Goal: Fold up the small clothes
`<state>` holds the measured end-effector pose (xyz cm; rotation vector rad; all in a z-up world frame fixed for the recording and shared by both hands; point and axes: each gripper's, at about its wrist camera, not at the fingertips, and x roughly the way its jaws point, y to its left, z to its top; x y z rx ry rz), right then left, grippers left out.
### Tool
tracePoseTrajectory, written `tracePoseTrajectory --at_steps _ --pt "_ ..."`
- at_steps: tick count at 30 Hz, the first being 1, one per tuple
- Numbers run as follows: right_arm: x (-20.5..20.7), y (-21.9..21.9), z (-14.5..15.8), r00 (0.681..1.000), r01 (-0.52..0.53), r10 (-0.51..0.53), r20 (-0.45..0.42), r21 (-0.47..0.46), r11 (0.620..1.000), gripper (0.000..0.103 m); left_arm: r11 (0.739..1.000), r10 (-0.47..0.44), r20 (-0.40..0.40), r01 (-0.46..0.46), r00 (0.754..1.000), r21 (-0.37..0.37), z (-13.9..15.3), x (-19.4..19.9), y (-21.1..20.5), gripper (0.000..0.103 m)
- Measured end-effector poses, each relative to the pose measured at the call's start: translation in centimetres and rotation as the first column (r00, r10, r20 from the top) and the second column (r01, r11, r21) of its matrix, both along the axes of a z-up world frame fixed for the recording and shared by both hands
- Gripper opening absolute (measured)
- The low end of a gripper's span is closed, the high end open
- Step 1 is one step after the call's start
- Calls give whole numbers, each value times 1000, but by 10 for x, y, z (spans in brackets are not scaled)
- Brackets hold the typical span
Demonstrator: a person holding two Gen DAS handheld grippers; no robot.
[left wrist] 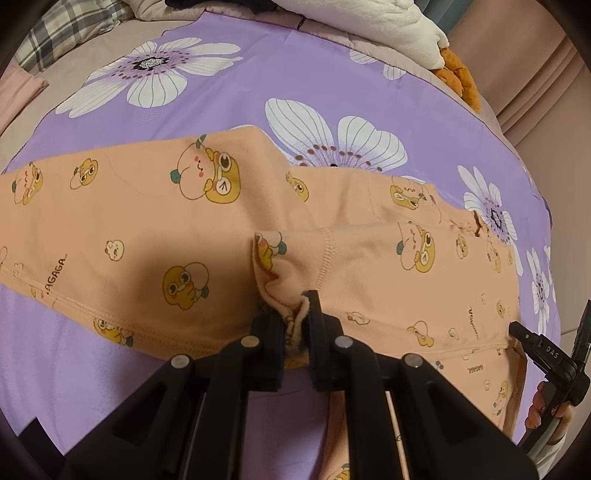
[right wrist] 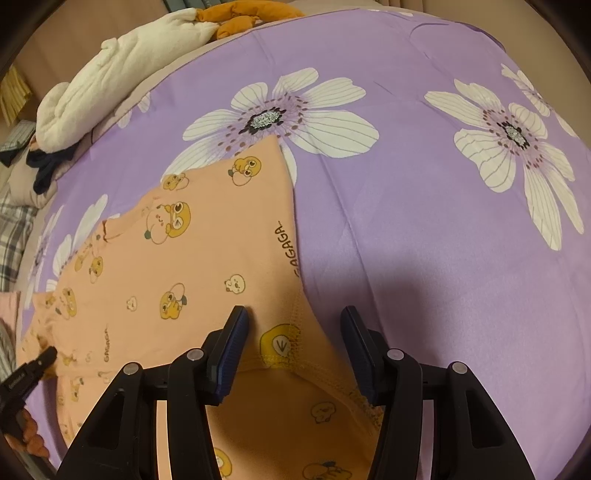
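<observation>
With my left tool pinching a bunched edge of the peach pyjama top spread on the purple bed sheet and my right tool standing open over its hem, I'm mid-fold, and next should lay that edge flat.

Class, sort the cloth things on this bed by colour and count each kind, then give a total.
Peach printed garment: 1
Purple flowered sheet: 1
White fluffy cloth: 1
Orange cloth: 1
Plaid cloth: 1
Total: 5
</observation>
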<state>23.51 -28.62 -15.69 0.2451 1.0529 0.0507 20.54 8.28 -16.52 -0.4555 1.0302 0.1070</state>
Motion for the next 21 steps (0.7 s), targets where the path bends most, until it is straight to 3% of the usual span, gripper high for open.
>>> tracePoseTrajectory --at_steps 11,13,15,18,19,21 --pt "1 3 -1 1000 10 -10 5 -13 1000 54 1000 12 14 -12 1000 10 -1 -3 -2 15" --pt "0 7 1 1000 1 -1 8 -52 999 54 1000 14 20 -14 1000 -12 4 -6 -1 26" --pt "-1 13 4 1000 -10 12 13 -112 994 54 1000 16 29 -16 999 -15 12 -11 -2 49" --pt "-7 15 15 999 -6 13 45 -161 987 56 998 36 49 -38 998 46 30 -21 -4 66" --pt "-11 13 21 998 -3 13 61 -156 988 58 997 42 66 -46 997 55 38 -27 -4 68" --pt "-18 11 31 996 0 12 93 -134 991 76 997 46 92 -52 995 56 51 -35 -4 78"
